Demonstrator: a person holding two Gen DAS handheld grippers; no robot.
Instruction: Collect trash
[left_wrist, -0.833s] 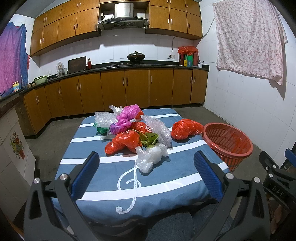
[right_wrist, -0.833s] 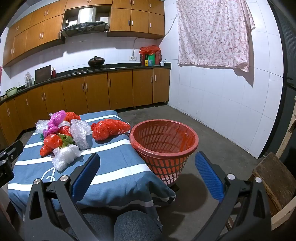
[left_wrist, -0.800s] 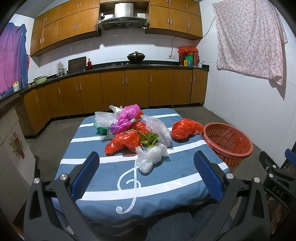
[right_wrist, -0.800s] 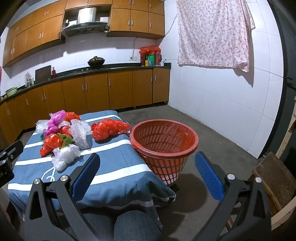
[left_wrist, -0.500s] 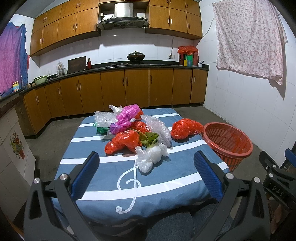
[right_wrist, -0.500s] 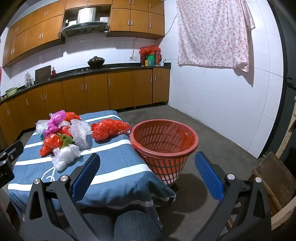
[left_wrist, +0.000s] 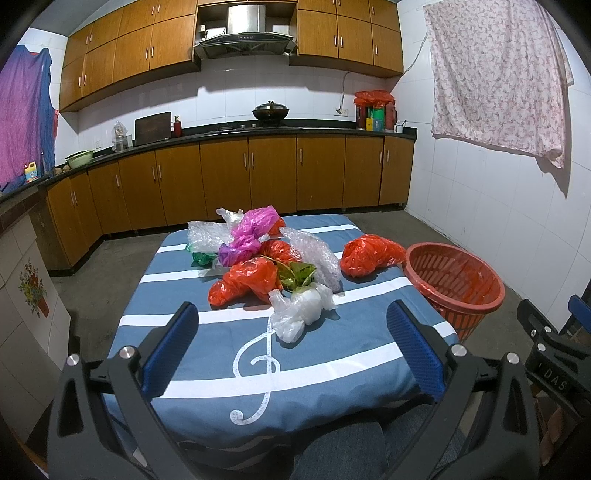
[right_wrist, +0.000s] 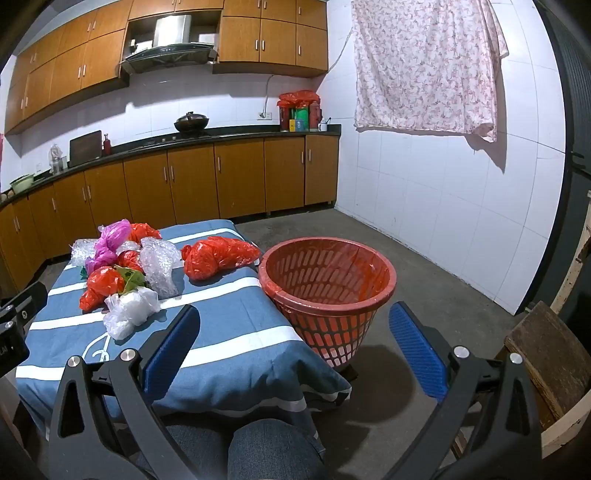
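Observation:
A heap of crumpled plastic bags lies on the blue striped tablecloth (left_wrist: 325, 362): a white bag (left_wrist: 301, 310) nearest me, an orange bag (left_wrist: 245, 280), a pink bag (left_wrist: 251, 230), bubble wrap (left_wrist: 314, 253) and green leaves (left_wrist: 297, 275). A separate orange bag (left_wrist: 369, 254) lies by the table's right edge. The red slotted basket (right_wrist: 327, 284) stands on the floor right of the table. My left gripper (left_wrist: 293, 338) hangs open over the table's near edge, short of the white bag. Beside the table, my right gripper (right_wrist: 293, 339) is open and empty in front of the basket.
Wooden kitchen cabinets (left_wrist: 258, 173) and a dark counter run along the back wall. A floral cloth (right_wrist: 424, 66) hangs on the white tiled right wall. A wooden stool (right_wrist: 546, 350) stands at the far right. The person's knees (right_wrist: 273, 450) show below the grippers. Bare concrete floor surrounds the basket.

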